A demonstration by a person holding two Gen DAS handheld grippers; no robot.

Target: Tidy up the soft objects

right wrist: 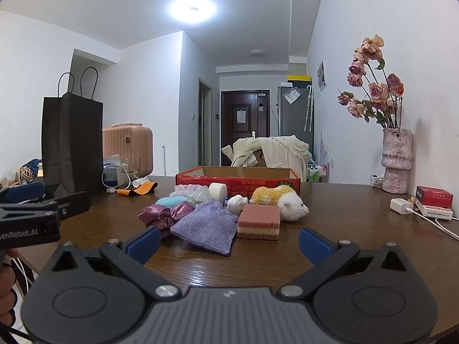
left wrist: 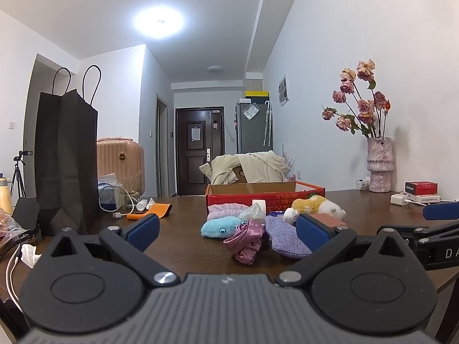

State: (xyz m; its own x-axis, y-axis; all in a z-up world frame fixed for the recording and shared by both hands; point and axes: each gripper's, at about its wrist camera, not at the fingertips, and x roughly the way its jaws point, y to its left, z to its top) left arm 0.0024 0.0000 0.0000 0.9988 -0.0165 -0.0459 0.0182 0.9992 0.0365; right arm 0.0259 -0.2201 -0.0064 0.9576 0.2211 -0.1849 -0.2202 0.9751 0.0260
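A pile of soft things lies on the brown table in front of a red cardboard box (right wrist: 238, 180) (left wrist: 266, 193): a purple woven pouch (right wrist: 205, 226) (left wrist: 287, 236), a pink layered sponge (right wrist: 259, 221), a yellow-and-white plush sheep (right wrist: 282, 199) (left wrist: 318, 204), a mauve satin scrunchie (right wrist: 160, 215) (left wrist: 245, 240), a blue plush (left wrist: 221, 227) and a white foam cylinder (right wrist: 218, 191). My left gripper (left wrist: 226, 230) is open and empty, just short of the pile. My right gripper (right wrist: 228, 242) is open and empty, near the pouch and sponge.
A tall black paper bag (left wrist: 64, 160) (right wrist: 71, 143) stands at the left with cables and an orange strap (left wrist: 149, 210) beside it. A vase of dried roses (right wrist: 397, 160), a white charger (right wrist: 400, 205) and red boxes (right wrist: 434, 196) sit at the right by the wall.
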